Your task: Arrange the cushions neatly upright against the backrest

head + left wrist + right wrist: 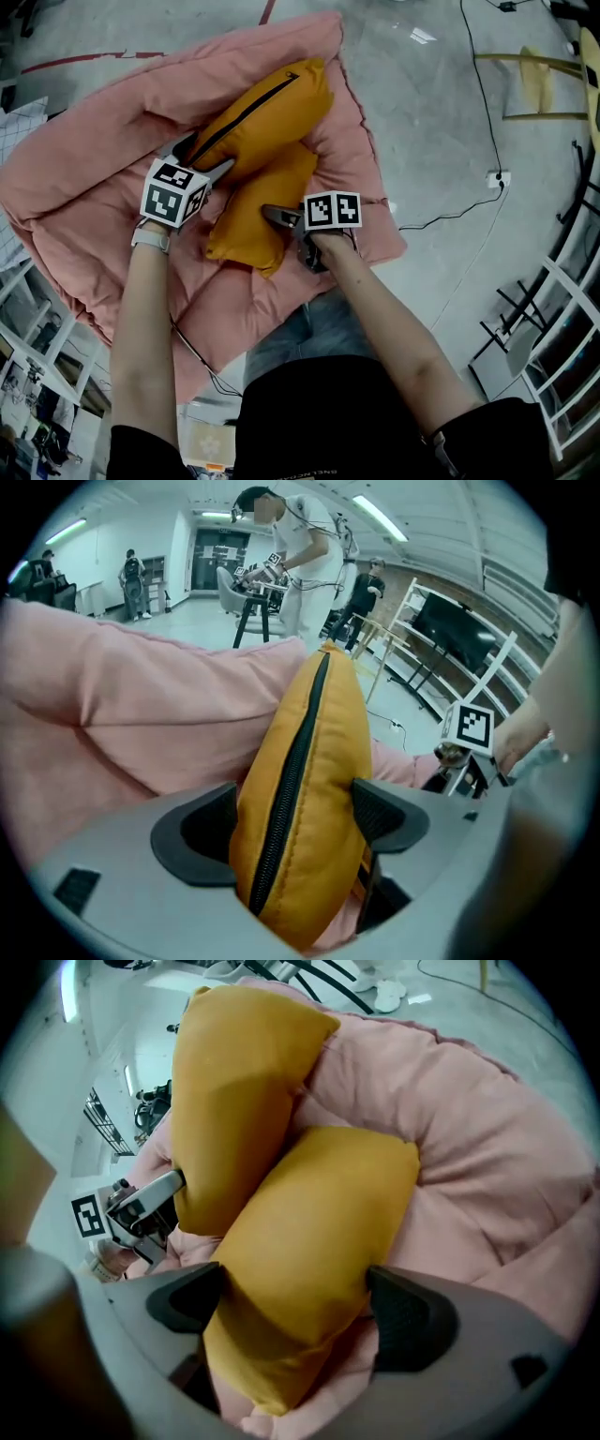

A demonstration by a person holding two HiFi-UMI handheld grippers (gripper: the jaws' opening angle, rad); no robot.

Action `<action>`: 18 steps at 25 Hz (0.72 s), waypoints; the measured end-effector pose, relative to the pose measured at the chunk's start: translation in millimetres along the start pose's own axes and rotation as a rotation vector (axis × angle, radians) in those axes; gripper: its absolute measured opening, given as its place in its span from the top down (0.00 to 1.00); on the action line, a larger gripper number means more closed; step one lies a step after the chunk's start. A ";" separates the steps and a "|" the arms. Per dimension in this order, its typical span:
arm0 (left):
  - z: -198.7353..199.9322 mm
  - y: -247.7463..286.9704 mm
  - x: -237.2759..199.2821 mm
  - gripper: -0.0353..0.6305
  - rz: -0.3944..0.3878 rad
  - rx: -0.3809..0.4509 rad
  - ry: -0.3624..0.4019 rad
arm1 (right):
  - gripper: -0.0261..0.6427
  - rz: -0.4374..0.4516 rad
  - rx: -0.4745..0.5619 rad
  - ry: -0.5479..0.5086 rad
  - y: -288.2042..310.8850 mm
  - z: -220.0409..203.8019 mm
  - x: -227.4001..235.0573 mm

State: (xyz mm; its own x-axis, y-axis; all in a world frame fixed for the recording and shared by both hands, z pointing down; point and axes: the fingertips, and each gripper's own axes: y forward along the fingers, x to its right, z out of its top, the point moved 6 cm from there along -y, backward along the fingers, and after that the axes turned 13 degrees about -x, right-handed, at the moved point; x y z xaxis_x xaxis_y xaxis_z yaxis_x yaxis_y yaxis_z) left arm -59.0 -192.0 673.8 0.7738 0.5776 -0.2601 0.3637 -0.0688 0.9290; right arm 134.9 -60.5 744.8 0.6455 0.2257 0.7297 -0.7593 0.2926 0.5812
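Two mustard-yellow cushions lie on a pink padded floor sofa (103,197), leaning toward its raised back rim (187,75). The upper cushion (267,112) shows a black zipper; its near end sits between the jaws of my left gripper (204,155). In the left gripper view this zippered cushion (319,752) fills the gap of the left gripper (295,822), jaws spread wide and not squeezing it. The lower cushion (262,211) rests partly under the upper one. My right gripper (292,239) straddles its near end; the right gripper (295,1302) stands wide around the lower cushion (319,1222), with the upper cushion (234,1082) behind it.
Grey concrete floor surrounds the sofa. A black cable (450,216) runs to a socket (495,178) on the right. White racks (562,328) stand at the right edge and a wooden chair (539,80) farther back. People stand in the background (291,555).
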 end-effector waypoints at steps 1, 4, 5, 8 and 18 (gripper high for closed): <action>-1.1 2.9 0.0 0.38 -0.014 -0.011 -0.008 | 0.24 0.005 -0.002 0.010 3.0 0.1 1.0; -3.7 12.6 1.5 0.38 -0.031 -0.036 -0.014 | 0.24 0.008 -0.012 0.022 12.0 2.4 6.2; -4.2 15.7 1.6 0.39 -0.029 -0.040 -0.013 | 0.24 0.004 -0.017 0.023 14.8 3.7 8.1; -5.7 21.2 1.7 0.41 -0.019 -0.038 -0.007 | 0.31 -0.024 -0.023 0.007 19.2 7.1 9.2; -12.4 7.2 9.3 0.58 -0.042 -0.030 -0.031 | 0.56 -0.077 0.027 -0.024 13.1 3.1 0.2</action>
State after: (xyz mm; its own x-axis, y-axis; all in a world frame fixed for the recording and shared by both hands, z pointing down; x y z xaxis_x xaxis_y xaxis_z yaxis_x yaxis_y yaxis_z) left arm -55.6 -177.0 681.4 0.7741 0.5537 -0.3068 0.3807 -0.0201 0.9245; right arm 124.8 -59.5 753.6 0.7002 0.1808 0.6907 -0.7097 0.2825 0.6454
